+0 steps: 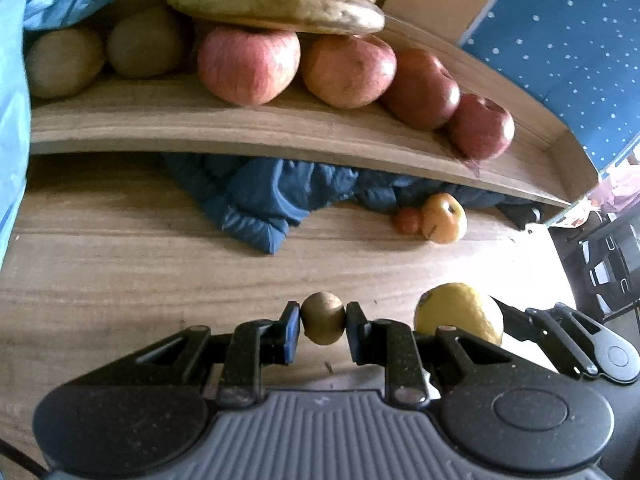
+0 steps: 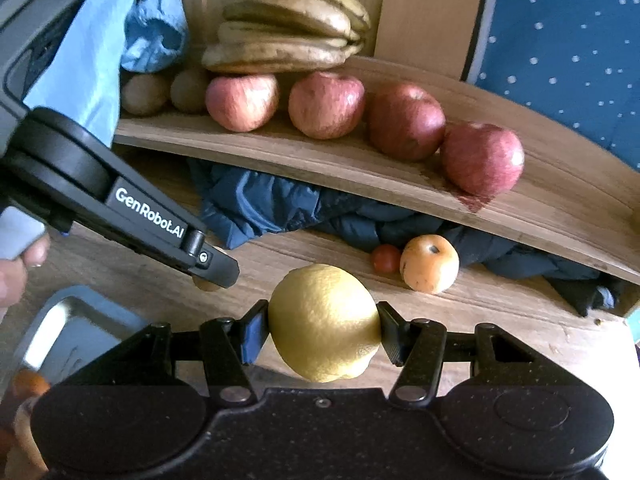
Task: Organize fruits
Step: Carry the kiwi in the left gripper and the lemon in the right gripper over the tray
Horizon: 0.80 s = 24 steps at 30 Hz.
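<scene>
Your left gripper (image 1: 323, 326) is clamped on a small brown kiwi (image 1: 322, 322), pads pressing both its sides, fruit lifted off the wooden table (image 1: 120, 264). Your right gripper (image 2: 322, 330) grips a yellow lemon (image 2: 324, 322) between its pads, also clear of the table. From the left view the lemon sits just right of your left jaws. Ahead of both jaws and above: a wooden shelf (image 2: 320, 168) carrying four red apples (image 2: 326, 104), two kiwis (image 2: 145, 94) at its left end, and bananas (image 2: 288, 36) stacked behind. Under the shelf, ahead and right of the jaws: an orange-yellow fruit (image 2: 430, 264) touching a small red tomato (image 2: 386, 258), with dark blue cloth (image 2: 256, 208) behind. A metal tray (image 2: 72, 328) lies left of the right jaws.
</scene>
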Each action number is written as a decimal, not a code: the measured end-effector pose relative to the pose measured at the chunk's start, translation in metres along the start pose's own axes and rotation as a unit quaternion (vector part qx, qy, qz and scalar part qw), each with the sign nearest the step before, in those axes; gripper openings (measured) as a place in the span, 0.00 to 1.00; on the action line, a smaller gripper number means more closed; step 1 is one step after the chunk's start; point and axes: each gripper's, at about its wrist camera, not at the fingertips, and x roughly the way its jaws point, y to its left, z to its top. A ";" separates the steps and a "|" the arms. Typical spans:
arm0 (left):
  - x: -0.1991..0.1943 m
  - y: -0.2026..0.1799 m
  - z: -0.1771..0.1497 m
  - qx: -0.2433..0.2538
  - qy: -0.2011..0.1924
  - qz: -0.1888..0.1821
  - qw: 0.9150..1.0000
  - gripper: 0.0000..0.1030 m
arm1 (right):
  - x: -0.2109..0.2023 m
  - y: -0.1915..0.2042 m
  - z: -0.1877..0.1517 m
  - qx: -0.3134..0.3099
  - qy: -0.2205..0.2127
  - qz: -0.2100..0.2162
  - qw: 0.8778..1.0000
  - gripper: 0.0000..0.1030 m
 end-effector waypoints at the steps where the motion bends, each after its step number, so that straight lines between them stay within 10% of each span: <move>1: -0.002 -0.001 -0.004 0.000 0.000 0.000 1.000 0.26 | -0.006 0.000 -0.003 0.001 -0.001 0.000 1.000 0.57; 24: -0.041 -0.034 -0.083 0.022 0.016 0.002 1.000 0.26 | -0.087 0.019 -0.076 -0.002 0.007 0.016 1.000 0.57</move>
